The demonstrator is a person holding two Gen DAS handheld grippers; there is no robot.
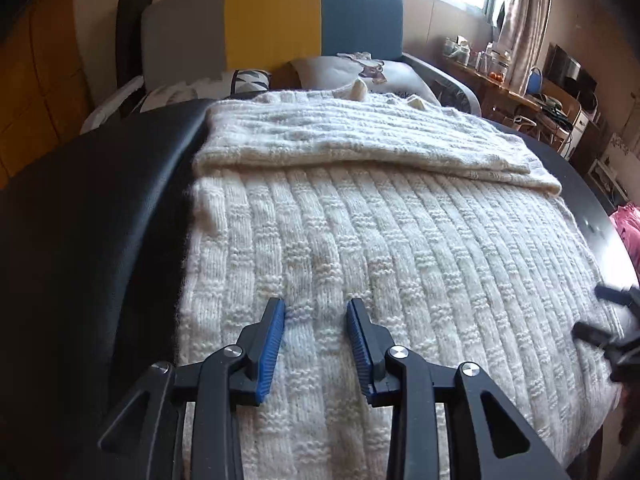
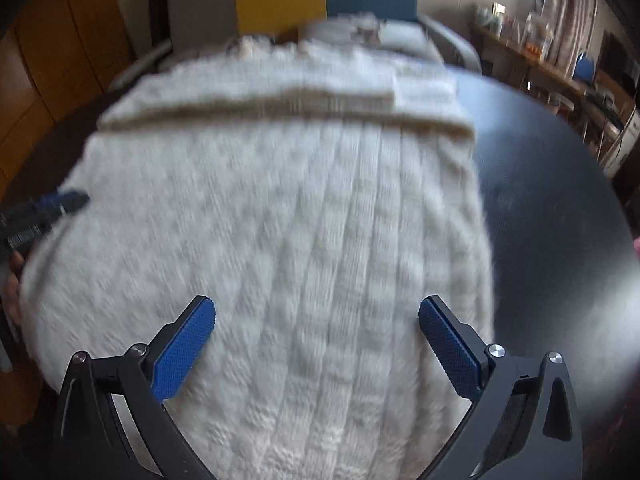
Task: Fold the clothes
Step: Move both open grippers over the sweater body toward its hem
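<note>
Left gripper (image 1: 316, 312) half-open, right gripper (image 2: 317, 312) spread wide, both empty above a cream ribbed-knit sweater (image 1: 360, 240) lying flat on a dark round table (image 2: 540, 200), sleeves folded across its far end; striped sofa (image 1: 272, 20) behind.

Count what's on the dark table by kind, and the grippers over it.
Cream ribbed knitted sweater, sleeves folded across: 1
Black two-finger grippers with blue pads: 2, the left gripper partly open, the right gripper wide open
Dark round table: 1
Total: 4
</note>
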